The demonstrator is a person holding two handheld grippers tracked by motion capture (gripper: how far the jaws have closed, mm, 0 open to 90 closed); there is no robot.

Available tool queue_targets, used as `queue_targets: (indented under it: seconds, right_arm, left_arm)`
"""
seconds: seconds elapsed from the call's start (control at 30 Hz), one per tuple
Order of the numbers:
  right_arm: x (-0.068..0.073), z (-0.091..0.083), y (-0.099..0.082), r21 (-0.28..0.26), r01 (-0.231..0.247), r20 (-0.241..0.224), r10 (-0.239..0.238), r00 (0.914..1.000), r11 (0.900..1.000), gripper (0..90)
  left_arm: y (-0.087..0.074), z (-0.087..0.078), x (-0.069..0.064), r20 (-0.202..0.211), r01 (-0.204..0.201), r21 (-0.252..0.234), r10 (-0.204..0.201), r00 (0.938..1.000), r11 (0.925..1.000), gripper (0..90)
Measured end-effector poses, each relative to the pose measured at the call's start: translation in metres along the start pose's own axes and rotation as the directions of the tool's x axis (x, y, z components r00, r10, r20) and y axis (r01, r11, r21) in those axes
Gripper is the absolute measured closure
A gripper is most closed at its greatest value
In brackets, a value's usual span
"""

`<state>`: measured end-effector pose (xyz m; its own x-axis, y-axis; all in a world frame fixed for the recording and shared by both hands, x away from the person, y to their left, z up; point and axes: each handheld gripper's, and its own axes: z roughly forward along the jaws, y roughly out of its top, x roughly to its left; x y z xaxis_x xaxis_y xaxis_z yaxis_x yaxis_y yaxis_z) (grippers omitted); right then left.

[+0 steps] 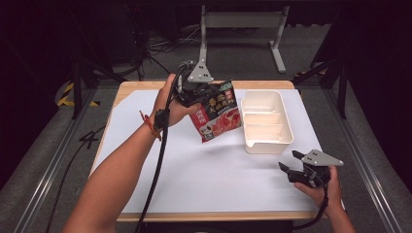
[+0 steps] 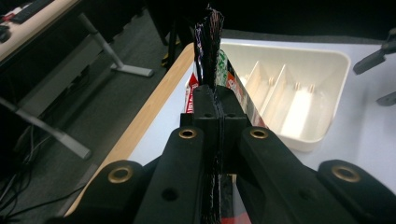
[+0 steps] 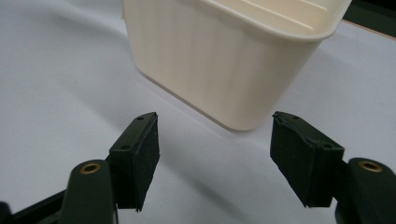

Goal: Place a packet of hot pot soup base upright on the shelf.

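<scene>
Snack packet (image 1: 217, 115), red with white print, hangs off the tabletop (image 1: 194, 174) in the left gripper (image 1: 201, 94), jaws clamped tight on its top edge. In the high view it sits around 11 o'clock from the table's middle, tilted, its lower corner just beside the cream divided bin (image 1: 266, 121), maybe overlapping the near rim, hard to tell from up there. In the left gripper view the crimped seal of the packet (image 2: 208, 42) sticks straight up between the shut jaws, with the bin (image 2: 299, 88) at 2 o'clock behind it. Right gripper (image 1: 290, 162) rests low at about 4 o'clock on the white sheet, jaws apart with nothing between them, pointing at the bin's (image 3: 224, 70) near wall.
</scene>
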<state>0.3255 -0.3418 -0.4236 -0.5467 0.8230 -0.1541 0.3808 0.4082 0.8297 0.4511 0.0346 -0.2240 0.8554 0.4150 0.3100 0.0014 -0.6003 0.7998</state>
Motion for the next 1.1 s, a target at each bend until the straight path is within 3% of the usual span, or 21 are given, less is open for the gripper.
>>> queue_targets:
  seconds: [0.37,0.53,0.93,1.1]
  right_arm:
    - [0.000,0.000,-0.001,0.000,-0.001,0.000,0.001,1.0000,1.0000,32.8]
    - [-0.001,0.000,-0.001,-0.001,-0.002,0.001,0.002,1.0000,1.0000,32.8]
    - [0.000,0.001,0.000,0.008,0.003,-0.001,-0.003,1.0000,1.0000,32.8]
    - [0.001,0.001,0.000,0.005,0.006,0.003,-0.006,1.0000,1.0000,32.8]
  left_arm:
    - [0.030,0.012,-0.003,0.019,-0.021,0.001,0.021,0.9996,0.9998,89.5]
    - [0.037,0.016,-0.007,0.029,-0.039,-0.001,0.039,0.9988,0.9992,89.5]
    - [0.051,0.025,-0.017,0.075,-0.040,-0.046,0.044,0.9962,0.9981,89.6]
    - [0.064,0.038,-0.025,0.102,-0.049,-0.048,0.054,0.9934,0.9976,89.7]
